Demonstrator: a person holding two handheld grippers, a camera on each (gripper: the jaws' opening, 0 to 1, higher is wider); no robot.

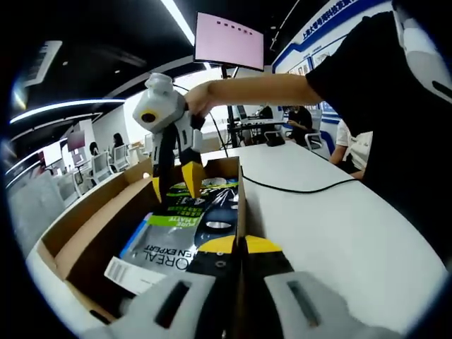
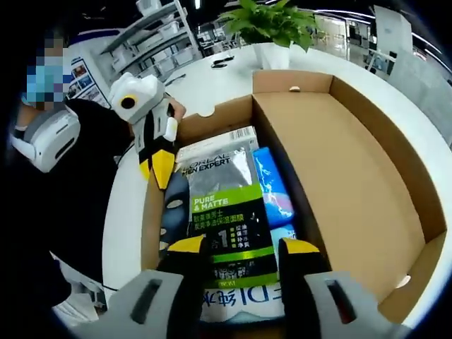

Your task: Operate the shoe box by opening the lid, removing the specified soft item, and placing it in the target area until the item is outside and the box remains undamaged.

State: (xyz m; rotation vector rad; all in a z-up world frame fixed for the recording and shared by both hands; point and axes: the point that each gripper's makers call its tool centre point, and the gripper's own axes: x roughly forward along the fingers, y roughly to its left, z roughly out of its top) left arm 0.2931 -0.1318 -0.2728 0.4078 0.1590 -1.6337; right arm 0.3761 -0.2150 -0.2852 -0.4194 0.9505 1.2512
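Left gripper (image 1: pixel 240 248): its yellow-tipped fingers (image 1: pixel 263 246) are closed together on the upper edge of the shoe box's side wall, the cardboard pinched between them. In the right gripper view the same gripper stands at the box's long wall on the person's side, tips pointing down onto the rim.

Right gripper (image 2: pixel 239 248): fingers (image 2: pixel 299 247) apart, nothing between them, poised above the packets inside the box. In the left gripper view it hangs tip-down over the far part of the box, held in a person's hand (image 1: pixel 200 99).

Shoe box (image 2: pixel 212 120): brown cardboard, open, resting on the white table (image 1: pixel 332 226). Its lid (image 2: pixel 353 162) is folded back flat beside the base, still joined along one long edge.

Contents: a grey and green soft packet (image 2: pixel 227 212), printed "MEN EXPERT" and "PURE & MATTE", lies on top inside the box, directly ahead of the right gripper's open fingers. A blue packet (image 2: pixel 275 187) lies beside it against the hinge-side wall. A white label-printed packet (image 2: pixel 240 304) sits beneath, partly hidden by the gripper.

Surroundings: a black cable (image 1: pixel 296 189) runs across the table. A potted plant (image 2: pixel 275 28) stands beyond the box. A wall screen (image 1: pixel 227 41) hangs overhead.
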